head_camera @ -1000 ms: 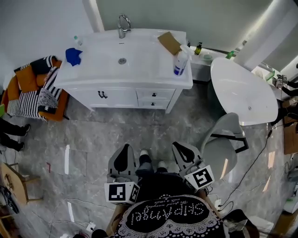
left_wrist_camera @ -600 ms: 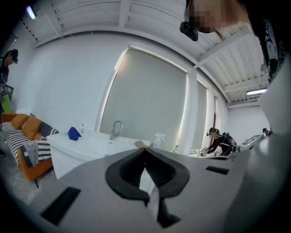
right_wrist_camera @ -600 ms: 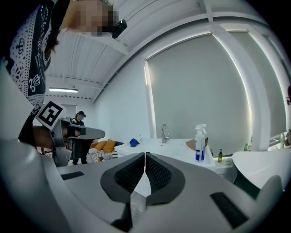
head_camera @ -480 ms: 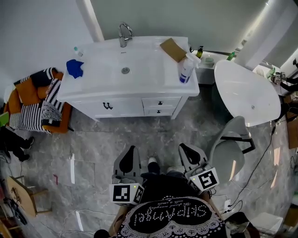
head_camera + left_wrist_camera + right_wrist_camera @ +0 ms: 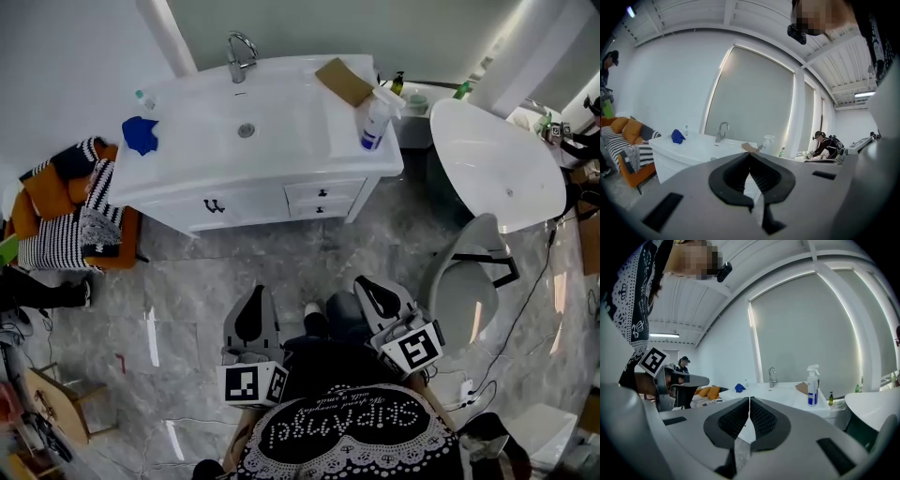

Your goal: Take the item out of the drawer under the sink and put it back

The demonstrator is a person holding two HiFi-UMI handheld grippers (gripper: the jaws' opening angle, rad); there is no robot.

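The white sink vanity [image 5: 281, 150] stands ahead of me across the floor. Its two small drawers [image 5: 322, 199] on the right front are closed, so the item inside is hidden. My left gripper [image 5: 256, 293] and right gripper [image 5: 362, 285] are held low in front of the person's body, well short of the vanity. Both point toward it. In the left gripper view the jaws [image 5: 750, 154] meet with nothing between them. In the right gripper view the jaws [image 5: 749, 399] are likewise shut and empty.
On the vanity top are a spray bottle [image 5: 373, 122], a brown card [image 5: 343, 82], a blue cloth [image 5: 139, 134] and the faucet [image 5: 239, 53]. A sofa with striped fabric [image 5: 66, 202] stands left. A white tub [image 5: 492, 169] and a grey chair [image 5: 464, 281] stand right.
The person has stepped a little nearer the vanity, which now looks slightly larger. Both grippers travelled along, still shut and empty.
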